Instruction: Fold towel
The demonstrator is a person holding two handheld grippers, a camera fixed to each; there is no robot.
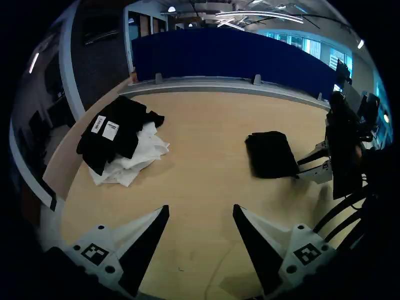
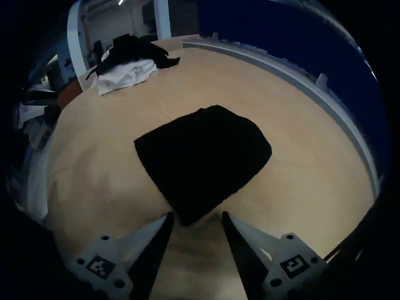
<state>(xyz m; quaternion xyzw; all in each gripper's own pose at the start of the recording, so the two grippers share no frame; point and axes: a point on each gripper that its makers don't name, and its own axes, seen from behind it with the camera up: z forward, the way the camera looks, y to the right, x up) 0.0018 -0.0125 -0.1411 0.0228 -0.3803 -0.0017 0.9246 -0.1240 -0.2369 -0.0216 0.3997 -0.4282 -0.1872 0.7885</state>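
Your right gripper (image 2: pixel 196 214), spread, straddles the towel's (image 2: pixel 205 155) near corner, which lies mid-table (image 2: pixel 300 150). Your left gripper (image 1: pixel 200 207), also spread, hangs well apart.

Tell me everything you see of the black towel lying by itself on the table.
The black towel is soft, matte cloth, folded into a compact, roughly rectangular pad with rounded corners and no visible pattern. It lies flat on the light wooden table, apart from the cloth pile. Its near corner sits between the tips of the open right claw; whether they touch it is unclear.
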